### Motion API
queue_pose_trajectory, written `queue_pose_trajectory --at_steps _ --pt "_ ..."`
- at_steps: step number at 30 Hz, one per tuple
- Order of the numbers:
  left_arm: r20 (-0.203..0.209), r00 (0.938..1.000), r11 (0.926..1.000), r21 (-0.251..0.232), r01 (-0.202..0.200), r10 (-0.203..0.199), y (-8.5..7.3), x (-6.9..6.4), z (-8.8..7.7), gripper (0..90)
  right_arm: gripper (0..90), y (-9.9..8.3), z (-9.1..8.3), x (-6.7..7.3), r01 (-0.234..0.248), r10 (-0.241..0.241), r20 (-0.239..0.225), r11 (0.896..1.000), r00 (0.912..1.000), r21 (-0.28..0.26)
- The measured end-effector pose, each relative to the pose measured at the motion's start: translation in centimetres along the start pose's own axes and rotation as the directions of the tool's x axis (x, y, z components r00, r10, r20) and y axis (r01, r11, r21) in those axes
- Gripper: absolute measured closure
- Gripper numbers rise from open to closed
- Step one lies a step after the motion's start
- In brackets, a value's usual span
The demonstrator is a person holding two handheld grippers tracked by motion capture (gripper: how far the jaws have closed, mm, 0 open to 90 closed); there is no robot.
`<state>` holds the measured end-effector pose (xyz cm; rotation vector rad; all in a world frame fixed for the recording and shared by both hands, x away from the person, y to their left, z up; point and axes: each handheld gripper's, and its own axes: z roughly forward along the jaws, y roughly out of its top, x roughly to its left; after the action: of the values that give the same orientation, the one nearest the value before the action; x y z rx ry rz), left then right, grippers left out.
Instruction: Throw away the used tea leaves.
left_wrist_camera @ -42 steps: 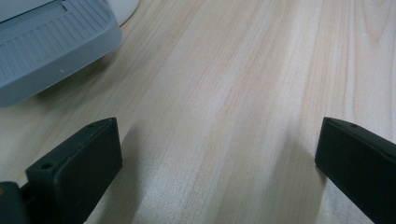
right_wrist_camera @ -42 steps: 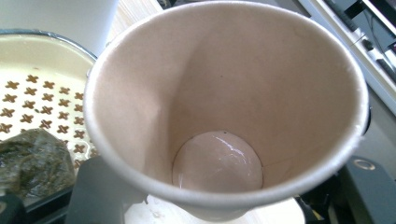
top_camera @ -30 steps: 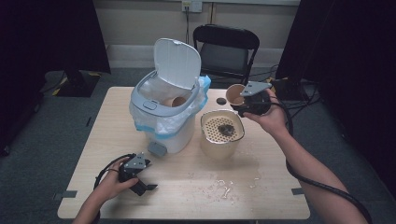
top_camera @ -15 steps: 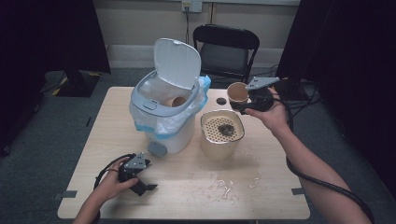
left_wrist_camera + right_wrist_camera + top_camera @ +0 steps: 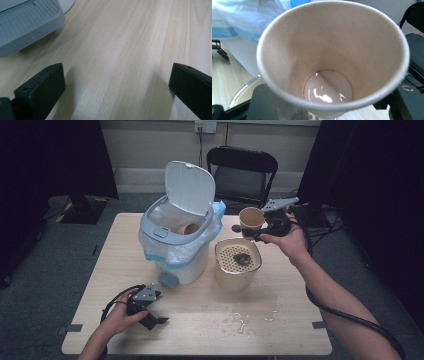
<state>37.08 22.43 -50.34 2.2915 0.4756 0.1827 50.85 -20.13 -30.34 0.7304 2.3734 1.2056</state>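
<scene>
A paper cup (image 5: pixel 251 218) hangs over the far rim of a cream strainer pot (image 5: pixel 220 266), with my right gripper (image 5: pixel 251 232) shut on its lower part. In the right gripper view the cup (image 5: pixel 332 57) opens toward the camera, with a film of liquid on its bottom and black jaws on either side of its base. Wet dark residue (image 5: pixel 242 258) lies on the pot's perforated insert. My left gripper (image 5: pixel 152 320) rests on the table near the front left. Its jaws stand wide open over bare wood (image 5: pixel 117 85).
A white pedal bin (image 5: pixel 175 250) with its lid up and a blue-edged liner stands left of the pot; another paper cup (image 5: pixel 189 228) lies inside. The bin's grey pedal (image 5: pixel 25 25) is close to the left gripper. Spilled drops (image 5: pixel 240 320) mark the front of the table. A black chair (image 5: pixel 242 170) stands behind.
The right hand has rolled a little with the cup, so the gripper's grey plate now sticks up at the right. The cup stays in nearly the same spot. The left gripper is unmoved.
</scene>
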Motion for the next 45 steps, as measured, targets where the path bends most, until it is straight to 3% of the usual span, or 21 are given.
queue_pose_trajectory --at_steps 3,26,45 --pt "0.0 1.0 1.0 -0.002 0.0 0.0 0.0 0.0 0.0 0.0 34.8 0.5 -0.2 0.3 -0.006 0.006 -0.023 1.0 0.9997 -0.005" --pt "0.002 1.0 1.0 0.004 0.0 0.0 0.0 0.0 0.0 0.0 34.6 3.4 -1.2 0.5 -0.014 0.014 -0.069 1.0 0.9975 0.002" --pt "0.002 1.0 1.0 0.001 -0.001 0.001 0.0 0.0 0.0 0.0 34.6 5.4 -1.2 0.8 0.005 -0.005 -0.076 1.0 0.9971 0.013"
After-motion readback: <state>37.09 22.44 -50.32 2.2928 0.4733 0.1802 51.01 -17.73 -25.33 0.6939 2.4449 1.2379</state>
